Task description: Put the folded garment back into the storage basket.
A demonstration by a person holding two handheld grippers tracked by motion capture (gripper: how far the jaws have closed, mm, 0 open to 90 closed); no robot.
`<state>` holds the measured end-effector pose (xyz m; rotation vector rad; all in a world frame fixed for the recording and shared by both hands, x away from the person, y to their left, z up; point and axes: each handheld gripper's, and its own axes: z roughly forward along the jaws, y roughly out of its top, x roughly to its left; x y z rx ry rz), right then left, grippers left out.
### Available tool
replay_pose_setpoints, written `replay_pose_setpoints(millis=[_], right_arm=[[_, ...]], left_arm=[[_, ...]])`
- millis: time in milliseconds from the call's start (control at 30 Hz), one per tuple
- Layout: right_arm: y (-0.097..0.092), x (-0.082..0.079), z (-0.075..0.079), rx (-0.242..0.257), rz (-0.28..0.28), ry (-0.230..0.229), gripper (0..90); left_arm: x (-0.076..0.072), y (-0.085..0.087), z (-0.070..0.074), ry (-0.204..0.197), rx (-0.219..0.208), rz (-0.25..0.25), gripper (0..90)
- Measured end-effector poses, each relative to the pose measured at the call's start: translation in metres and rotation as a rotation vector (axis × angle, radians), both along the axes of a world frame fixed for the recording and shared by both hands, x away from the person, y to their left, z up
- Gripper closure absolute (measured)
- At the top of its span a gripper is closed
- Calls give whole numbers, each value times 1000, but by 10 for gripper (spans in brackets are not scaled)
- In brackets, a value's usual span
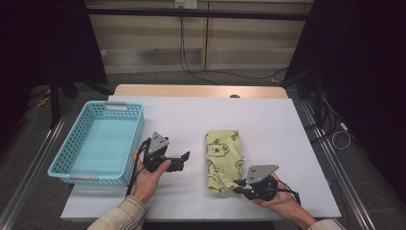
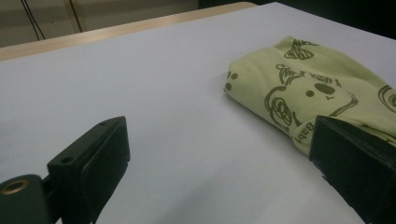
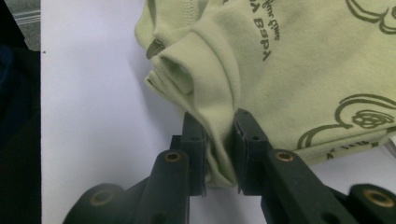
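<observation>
Two fingers (image 3: 245, 140) around green cloth's (image 3: 299, 70) fold

1. The basket (image 1: 98, 142) sits at the table's (image 1: 268, 115) left edge
2. The folded cloth (image 1: 222, 160) lies right of centre, well apart from the basket
3. The left gripper (image 1: 183, 157) lies between basket and cloth
4. The right gripper (image 1: 238, 186) pinches the cloth's near corner

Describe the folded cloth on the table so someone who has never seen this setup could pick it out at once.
On the white table, look right of the turquoise basket, toward the near edge. There lies a folded pale green garment, with the right gripper pinching its near corner between its jaws. It is the one soft thing there, printed with dark bear faces and butterflies.
</observation>
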<state>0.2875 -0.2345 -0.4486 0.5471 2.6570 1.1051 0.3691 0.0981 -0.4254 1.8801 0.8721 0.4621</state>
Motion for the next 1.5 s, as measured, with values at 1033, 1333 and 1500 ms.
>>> replay_pose_setpoints(millis=[1033, 1333, 1500], right_arm=[[-4, -1, -3, 62, -19, 24, 787], [-4, 0, -3, 56, -13, 9, 786], [-4, -1, -3, 57, -10, 9, 785]], left_arm=[[84, -71, -13, 142, -21, -55, 217], [96, -90, -13, 183, -26, -84, 289], [99, -97, -23, 216, 23, -118, 316]])
